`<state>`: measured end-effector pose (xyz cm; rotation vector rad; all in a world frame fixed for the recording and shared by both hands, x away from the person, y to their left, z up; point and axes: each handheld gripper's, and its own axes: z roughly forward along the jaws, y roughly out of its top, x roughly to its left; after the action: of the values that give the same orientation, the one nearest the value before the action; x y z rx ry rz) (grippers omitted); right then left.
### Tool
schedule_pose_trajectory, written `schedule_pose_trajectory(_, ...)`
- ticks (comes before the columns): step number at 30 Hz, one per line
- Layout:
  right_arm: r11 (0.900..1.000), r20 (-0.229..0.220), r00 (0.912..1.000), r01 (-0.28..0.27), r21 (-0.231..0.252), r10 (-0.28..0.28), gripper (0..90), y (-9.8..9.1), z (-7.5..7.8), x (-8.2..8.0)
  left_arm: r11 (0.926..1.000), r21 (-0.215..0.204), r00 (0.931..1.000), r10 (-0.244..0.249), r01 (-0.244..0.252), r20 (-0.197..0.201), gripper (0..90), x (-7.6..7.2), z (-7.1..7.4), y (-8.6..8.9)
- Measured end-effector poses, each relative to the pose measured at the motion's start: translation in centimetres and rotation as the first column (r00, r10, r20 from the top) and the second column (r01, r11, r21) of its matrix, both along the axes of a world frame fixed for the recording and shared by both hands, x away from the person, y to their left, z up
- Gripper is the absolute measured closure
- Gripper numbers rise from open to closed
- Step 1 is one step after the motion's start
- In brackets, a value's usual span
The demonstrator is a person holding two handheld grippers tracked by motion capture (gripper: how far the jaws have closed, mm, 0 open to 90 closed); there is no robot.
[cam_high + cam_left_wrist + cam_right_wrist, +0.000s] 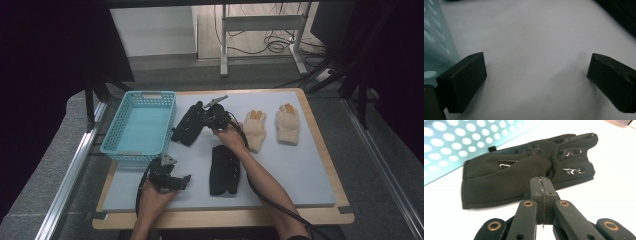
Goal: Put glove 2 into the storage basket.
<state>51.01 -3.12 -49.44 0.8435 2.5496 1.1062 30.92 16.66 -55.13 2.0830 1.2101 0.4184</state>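
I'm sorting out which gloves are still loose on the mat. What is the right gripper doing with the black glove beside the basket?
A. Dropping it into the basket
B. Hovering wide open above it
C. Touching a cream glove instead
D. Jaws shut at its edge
D: in the right gripper view the right gripper has its jaws pressed together at the edge of the black glove, which lies flat beside the basket.

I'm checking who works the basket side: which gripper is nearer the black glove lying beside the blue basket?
The right. The right gripper, jaws shut, sits at that black glove beside the blue basket. The left gripper, jaws open, rests near the table's front edge, below the basket, well short of the glove.
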Motion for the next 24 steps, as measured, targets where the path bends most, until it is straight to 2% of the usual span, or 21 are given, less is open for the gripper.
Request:
schedule_pose_trajectory(3, 0.9998, -0.011, 0.9998, 0.013, 0.015, -0.013, 88.1, -0.3, 0.5, 0.0, 1.0, 0.001, 1.0, 0.0, 0.0, 0.001, 2.8, 0.0, 0.0, 0.0)
schedule_pose_trajectory(5, 0.9993, -0.007, 0.9996, 0.028, 0.025, -0.028, 72.0, 0.0, 0.0, 0.3, 1.0, 0.0, 1.0, 0.0, 0.0, 0.0, 2.8, 0.0, 0.0, 0.0)
schedule_pose_trajectory(9, 0.9983, -0.026, 0.998, 0.058, -0.005, -0.058, 52.9, 1.2, -2.2, 1.3, 1.0, -0.001, 1.0, 0.0, 0.0, 0.001, 2.8, 0.0, 0.0, 0.0)
schedule_pose_trajectory(12, 0.9971, -0.047, 0.9963, 0.071, -0.028, -0.072, 45.1, 2.0, -3.5, 1.8, 1.0, -0.001, 1.0, 0.0, 0.0, 0.001, 2.8, 0.0, 0.0, 0.0)
schedule_pose_trajectory(14, 0.9972, -0.024, 0.9974, 0.068, -0.03, -0.069, 50.0, 2.6, -3.9, 1.8, 1.0, 0.0, 1.0, 0.0, 0.0, 0.0, 2.8, 0.0, 0.0, 0.0)
schedule_pose_trajectory(15, 0.9969, -0.021, 0.9972, 0.071, -0.035, -0.072, 58.2, 2.7, -3.9, 1.8, 1.0, 0.0, 1.0, 0.0, 0.0, 0.0, 2.8, 0.0, 0.0, 0.0)
schedule_pose_trajectory(17, 0.9972, -0.072, 0.9947, 0.072, -0.021, -0.073, 78.4, 3.0, -3.7, 2.0, 1.0, 0.001, 1.0, 0.0, 0.0, 0.0, 2.8, 0.0, 0.0, 0.0)
schedule_pose_trajectory(19, 0.9967, -0.086, 0.9932, 0.077, -0.027, -0.079, 82.0, 3.3, -3.6, 1.9, 1.0, 0.002, 1.0, -0.001, 0.001, 0.001, 2.8, 0.0, 0.0, 0.0)
schedule_pose_trajectory(22, 0.9961, -0.059, 0.9958, 0.067, -0.058, -0.07, 83.5, 3.5, -3.3, 1.7, 1.0, 0.001, 1.0, -0.001, 0.001, 0.001, 2.9, 0.0, 0.0, 0.0)
schedule_pose_trajectory(24, 0.9969, -0.053, 0.9965, 0.062, -0.049, -0.065, 83.6, 3.2, -3.0, 1.4, 1.0, 0.0, 1.0, 0.0, 0.0, 0.001, 2.8, 0.0, 0.0, 0.0)
